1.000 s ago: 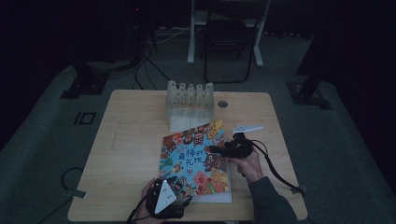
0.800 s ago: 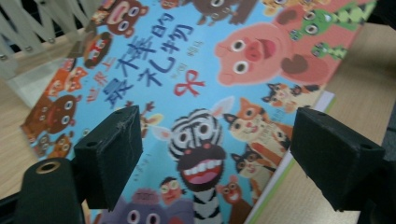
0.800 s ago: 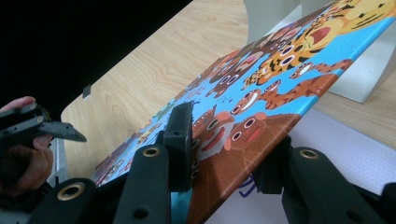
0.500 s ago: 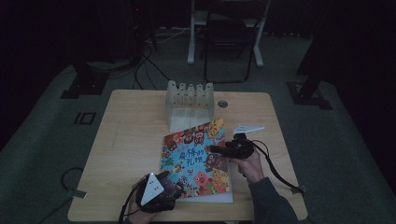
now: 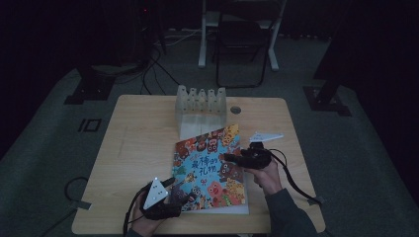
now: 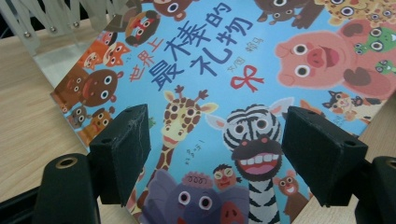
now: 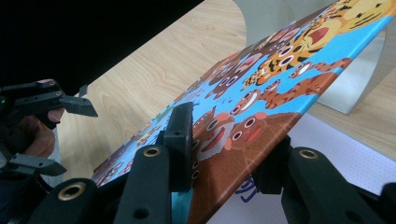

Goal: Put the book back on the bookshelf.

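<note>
The picture book (image 5: 210, 165) lies on the tabletop (image 5: 138, 148) just in front of the clear slotted rack (image 5: 200, 101), its glossy front cover raised off the white page beneath; I judge it light, the board cover stiff enough to swing as one piece but slick, and its pages easily creased, so the cover's outer edge is the place to take hold. The right gripper (image 7: 229, 154) has its fingers (image 7: 180, 140) clamped on that edge, while the left gripper (image 6: 215, 158), near the book's lower corner, has just been narrowing its fingers (image 6: 122, 151), which stand apart over the cover and grip nothing.
</note>
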Motion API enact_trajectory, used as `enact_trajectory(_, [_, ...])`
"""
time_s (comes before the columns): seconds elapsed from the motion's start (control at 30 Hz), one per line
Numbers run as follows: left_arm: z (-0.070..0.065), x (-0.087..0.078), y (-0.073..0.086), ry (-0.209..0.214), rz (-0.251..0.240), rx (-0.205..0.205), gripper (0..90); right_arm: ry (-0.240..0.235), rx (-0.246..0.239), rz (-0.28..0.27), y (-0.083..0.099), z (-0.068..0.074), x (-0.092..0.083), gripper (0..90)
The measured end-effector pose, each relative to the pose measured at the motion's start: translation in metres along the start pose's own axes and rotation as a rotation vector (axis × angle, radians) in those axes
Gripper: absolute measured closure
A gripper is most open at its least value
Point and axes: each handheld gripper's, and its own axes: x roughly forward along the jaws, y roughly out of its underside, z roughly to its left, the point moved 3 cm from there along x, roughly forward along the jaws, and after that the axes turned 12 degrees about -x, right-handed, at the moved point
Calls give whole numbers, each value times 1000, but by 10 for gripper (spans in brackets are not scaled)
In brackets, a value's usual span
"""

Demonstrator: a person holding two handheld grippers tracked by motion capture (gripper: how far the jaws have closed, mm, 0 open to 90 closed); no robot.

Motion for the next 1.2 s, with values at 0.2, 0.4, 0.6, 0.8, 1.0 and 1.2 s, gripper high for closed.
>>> enact_trajectory(0.2, [5, 1, -1, -4, 5, -14, 237, 6, -14, -9, -1, 2, -4, 644])
enact_trajectory(0.4, [8, 3, -3, -5, 7, -23, 236, 17, -28, -19, -2, 3, -8, 648])
enact_trajectory(0.6, [11, 4, -4, 1, 12, -41, 236, 26, -42, -27, -3, 5, -13, 651])
enact_trajectory(0.8, [12, 5, -6, 2, 11, -46, 235, 34, -61, -35, -4, 6, -17, 653])
enact_trajectory(1.0, [15, 6, -9, 1, 9, -51, 235, 38, -79, -45, -5, 8, -21, 655])
enact_trajectory(1.2, [19, 6, -11, 3, 5, -60, 235, 46, -95, -54, -6, 10, -24, 658])
